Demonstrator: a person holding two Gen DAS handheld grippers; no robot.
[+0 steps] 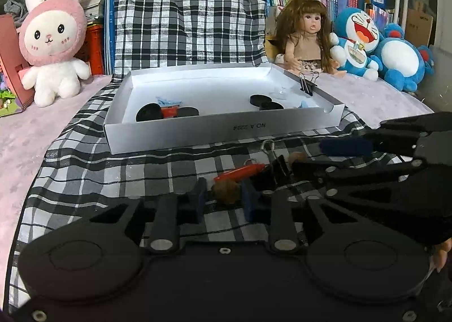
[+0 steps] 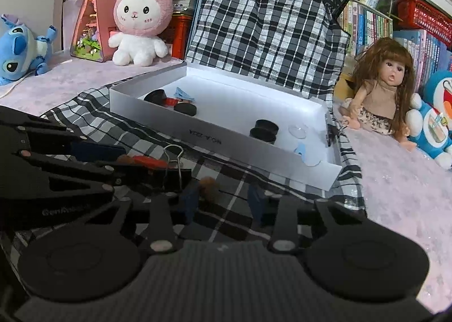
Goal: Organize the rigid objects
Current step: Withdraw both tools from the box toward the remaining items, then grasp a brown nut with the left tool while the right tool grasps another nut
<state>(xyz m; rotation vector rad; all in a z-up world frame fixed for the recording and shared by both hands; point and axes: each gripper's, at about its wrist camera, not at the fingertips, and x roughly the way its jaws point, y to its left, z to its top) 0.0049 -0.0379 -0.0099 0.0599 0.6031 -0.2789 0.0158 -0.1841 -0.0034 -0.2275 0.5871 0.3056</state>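
A white shallow box point(image 1: 220, 131) point(image 2: 226, 138) sits on a checked cloth and holds several black discs point(image 1: 149, 113) point(image 2: 262, 134), a red piece, blue bits and a clear dome. In front of it lie a red pen-like piece point(image 1: 240, 173), a black binder clip point(image 1: 278, 164) point(image 2: 173, 175) and two walnuts. My left gripper point(image 1: 223, 197) has its blue pads on either side of one walnut point(image 1: 226, 192), touching it. My right gripper point(image 2: 223, 199) is open on the cloth; the other walnut point(image 2: 209, 183) lies by its left pad. Each gripper shows in the other's view.
A pink rabbit plush point(image 1: 53, 39), a doll point(image 1: 305, 37) and blue Doraemon plushes point(image 1: 358, 39) line the back, with books and red baskets behind. A second binder clip point(image 1: 306, 83) is clamped on the box's right rim. A Stitch plush point(image 2: 19, 51) lies far left.
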